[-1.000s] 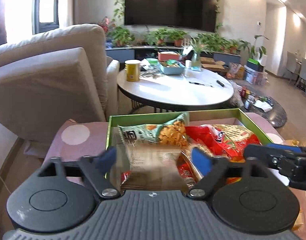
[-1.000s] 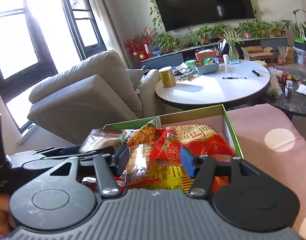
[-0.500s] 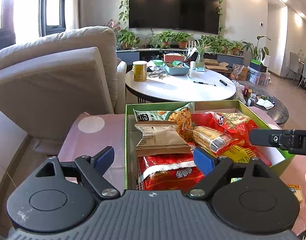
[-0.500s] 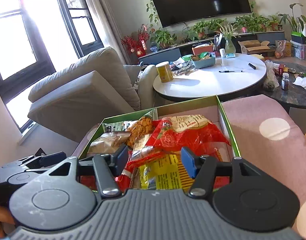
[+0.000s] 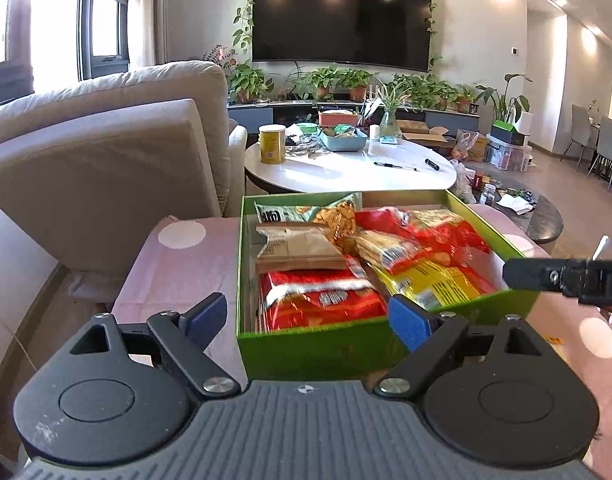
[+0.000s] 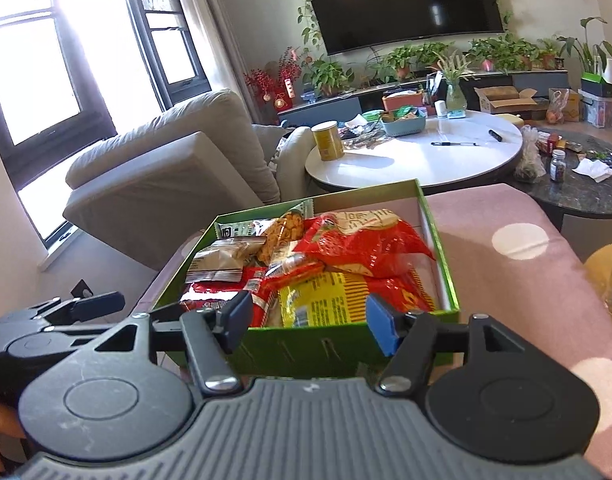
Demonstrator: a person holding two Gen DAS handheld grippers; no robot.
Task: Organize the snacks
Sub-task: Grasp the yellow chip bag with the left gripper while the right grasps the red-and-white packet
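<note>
Both my claws, left (image 5: pixel 308 316) and right (image 6: pixel 308 322), spread and empty, hang before the full green cardboard box (image 5: pixel 318 346) on the pink-clothed table (image 5: pixel 185 264) (snacks packed inside); any tidying should enter from above.

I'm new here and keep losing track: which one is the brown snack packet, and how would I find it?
Start at the green box on the pink dotted cloth. Look at its left side, just behind the red packet at the front. The brown packet lies flat there, the only dull paper-coloured one among shiny red, yellow and green wrappers.
</note>
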